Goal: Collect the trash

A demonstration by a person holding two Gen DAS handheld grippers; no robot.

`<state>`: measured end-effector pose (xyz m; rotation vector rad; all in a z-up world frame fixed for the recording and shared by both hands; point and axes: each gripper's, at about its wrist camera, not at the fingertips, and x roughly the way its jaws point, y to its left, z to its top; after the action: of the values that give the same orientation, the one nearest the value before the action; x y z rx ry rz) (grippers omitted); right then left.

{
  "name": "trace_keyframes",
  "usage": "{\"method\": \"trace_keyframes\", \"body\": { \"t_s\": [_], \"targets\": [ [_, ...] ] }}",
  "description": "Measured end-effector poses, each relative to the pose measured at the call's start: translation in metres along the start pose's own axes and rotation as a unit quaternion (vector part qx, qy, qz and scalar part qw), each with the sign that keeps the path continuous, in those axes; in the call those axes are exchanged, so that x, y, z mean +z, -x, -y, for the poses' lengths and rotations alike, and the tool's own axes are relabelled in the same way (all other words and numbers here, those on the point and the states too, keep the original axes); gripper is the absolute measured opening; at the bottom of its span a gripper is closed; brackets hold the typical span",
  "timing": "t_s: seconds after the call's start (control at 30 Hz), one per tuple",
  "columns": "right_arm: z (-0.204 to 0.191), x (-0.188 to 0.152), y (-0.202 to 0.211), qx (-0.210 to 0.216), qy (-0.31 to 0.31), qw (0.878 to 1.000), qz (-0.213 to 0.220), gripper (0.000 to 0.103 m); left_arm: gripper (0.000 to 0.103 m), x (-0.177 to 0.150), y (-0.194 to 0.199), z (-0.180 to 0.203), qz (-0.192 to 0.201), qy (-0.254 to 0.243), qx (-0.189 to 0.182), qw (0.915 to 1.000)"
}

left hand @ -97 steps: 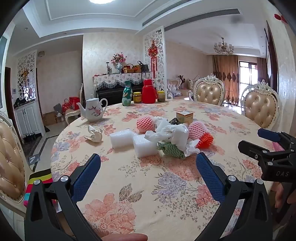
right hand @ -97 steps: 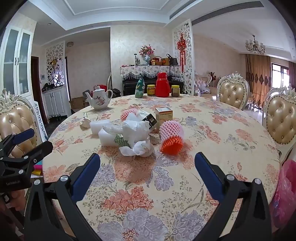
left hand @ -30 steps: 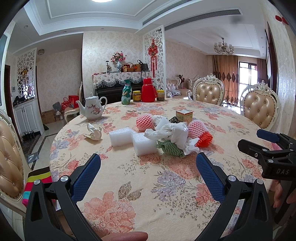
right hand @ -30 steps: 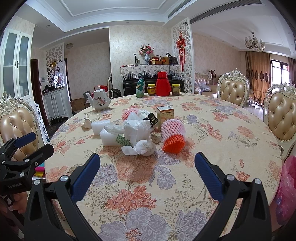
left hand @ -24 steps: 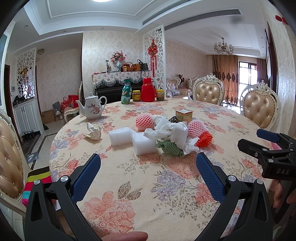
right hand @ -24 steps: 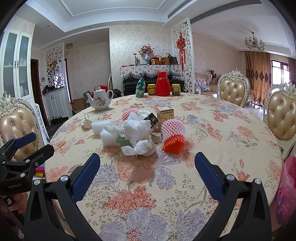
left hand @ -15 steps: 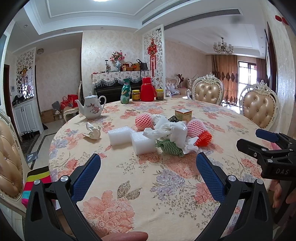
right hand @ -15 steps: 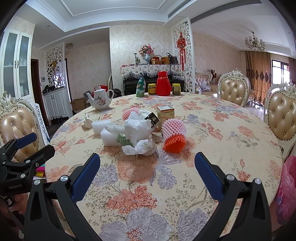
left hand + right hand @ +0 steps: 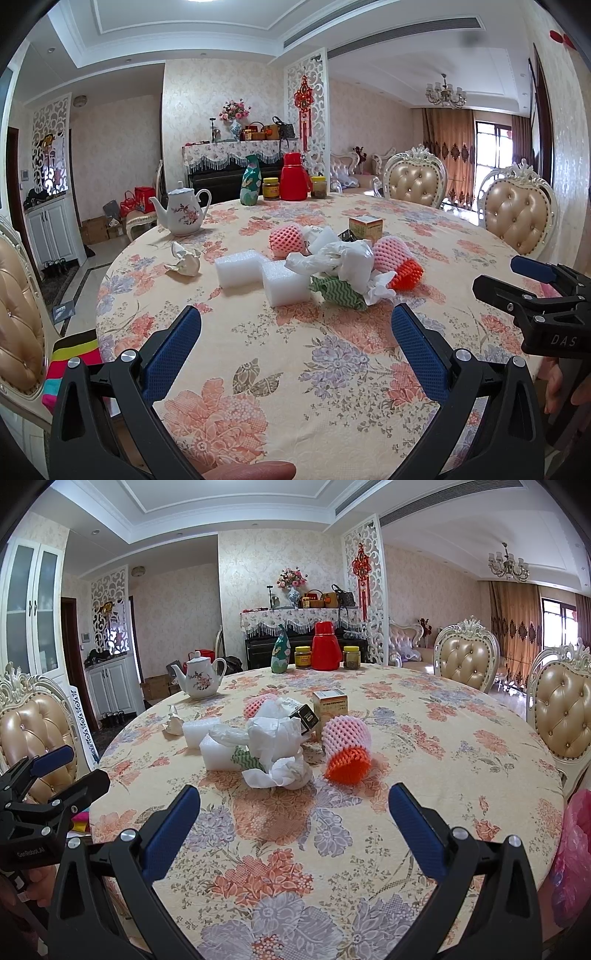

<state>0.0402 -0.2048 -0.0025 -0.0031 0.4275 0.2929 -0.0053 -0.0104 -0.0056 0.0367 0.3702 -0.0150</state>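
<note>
- Two claws, both spread wide and holding nothing: my left claw (image 9: 295,334) and my right claw (image 9: 293,812) hover over the near edge of the worktop (image 9: 332,387).
- Trash sits heaped mid-worktop, well ahead: white foam blocks (image 9: 264,271), crumpled plastic wrap (image 9: 341,258), a green patterned wrapper (image 9: 338,290), pink and orange fruit nets (image 9: 347,746).
- Nearest my right claw is the crumpled tissue (image 9: 286,773); I judge it the easiest first pick.
- Best to pinch low across soft pieces, one item at a time.
- A pink bag (image 9: 574,849) hangs at the right edge, probably the bin.
</note>
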Motion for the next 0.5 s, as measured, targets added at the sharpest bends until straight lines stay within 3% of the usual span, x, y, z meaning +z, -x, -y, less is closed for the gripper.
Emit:
{"method": "trace_keyframes", "body": {
  "t_s": [0.5],
  "targets": [
    [0.011, -0.004, -0.022, -0.016, 0.007, 1.0, -0.022, 0.099, 0.096, -0.008, -0.033, -0.019, -0.024, 0.01, 0.008, 0.9996]
  ]
}}
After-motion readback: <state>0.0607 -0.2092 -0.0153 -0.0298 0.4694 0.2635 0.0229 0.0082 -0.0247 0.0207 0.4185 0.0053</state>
